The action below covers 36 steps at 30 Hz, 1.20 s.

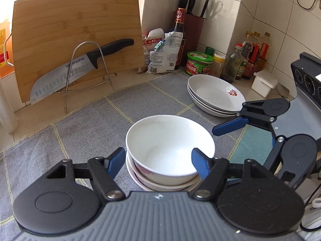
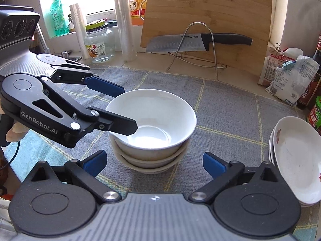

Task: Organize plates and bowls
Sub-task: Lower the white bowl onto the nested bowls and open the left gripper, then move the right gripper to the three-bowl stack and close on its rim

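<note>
A stack of three white bowls [image 1: 170, 140] [image 2: 152, 116] stands on the grey checked cloth [image 1: 80, 130]. My left gripper [image 1: 158, 160] [image 2: 130, 110] is open and straddles the top bowl's wall. One finger is inside the bowl and the other is outside it, with no pad pressing. My right gripper [image 2: 154, 160] is wide open just short of the stack, touching nothing. One of its blue pads [image 1: 230, 125] shows at the right of the left wrist view. A stack of shallow white plates [image 1: 214, 94] [image 2: 295, 156] with a small flower print sits to the right.
A bamboo cutting board [image 1: 76, 30] leans at the back, with a large knife [image 1: 80, 68] on a wire rack in front of it. Sauce bottles, jars [image 1: 198, 63] and bags crowd the back right corner. A glass jar [image 2: 98, 42] and a film roll stand by the window.
</note>
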Motion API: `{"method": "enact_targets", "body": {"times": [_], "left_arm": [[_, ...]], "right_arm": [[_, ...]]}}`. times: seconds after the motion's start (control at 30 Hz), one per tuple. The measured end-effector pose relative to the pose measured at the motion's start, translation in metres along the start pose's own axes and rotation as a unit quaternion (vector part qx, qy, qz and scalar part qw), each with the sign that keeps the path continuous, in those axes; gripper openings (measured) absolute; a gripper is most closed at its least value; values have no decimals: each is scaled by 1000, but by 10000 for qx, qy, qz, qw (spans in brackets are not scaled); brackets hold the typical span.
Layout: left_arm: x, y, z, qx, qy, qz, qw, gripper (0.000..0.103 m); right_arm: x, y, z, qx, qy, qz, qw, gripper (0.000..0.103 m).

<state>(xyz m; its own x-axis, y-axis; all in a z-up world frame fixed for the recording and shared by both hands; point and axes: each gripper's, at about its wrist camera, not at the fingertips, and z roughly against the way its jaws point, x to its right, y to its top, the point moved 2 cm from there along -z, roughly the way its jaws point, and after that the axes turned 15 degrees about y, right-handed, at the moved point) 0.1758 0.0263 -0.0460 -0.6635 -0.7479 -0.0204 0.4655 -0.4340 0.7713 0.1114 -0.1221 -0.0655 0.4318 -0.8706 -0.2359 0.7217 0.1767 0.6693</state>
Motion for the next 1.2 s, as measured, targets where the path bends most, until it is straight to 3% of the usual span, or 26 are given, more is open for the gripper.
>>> {"method": "enact_targets", "body": {"times": [0.6, 0.77, 0.93, 1.2], "left_arm": [[-14, -8, 2, -27, 159, 397, 9991, 77], [-13, -12, 24, 216, 370, 243, 9988, 96], [-1, -31, 30, -36, 467, 6, 9989, 98], [17, -54, -10, -591, 771, -35, 9953, 98]], "right_arm": [[3, -5, -8, -122, 22, -26, 9999, 103], [11, -16, -24, -321, 36, 199, 9993, 103], [27, -28, -42, -613, -32, 457, 9971, 103], [41, -36, -49, -735, 242, 897, 9930, 103]]}}
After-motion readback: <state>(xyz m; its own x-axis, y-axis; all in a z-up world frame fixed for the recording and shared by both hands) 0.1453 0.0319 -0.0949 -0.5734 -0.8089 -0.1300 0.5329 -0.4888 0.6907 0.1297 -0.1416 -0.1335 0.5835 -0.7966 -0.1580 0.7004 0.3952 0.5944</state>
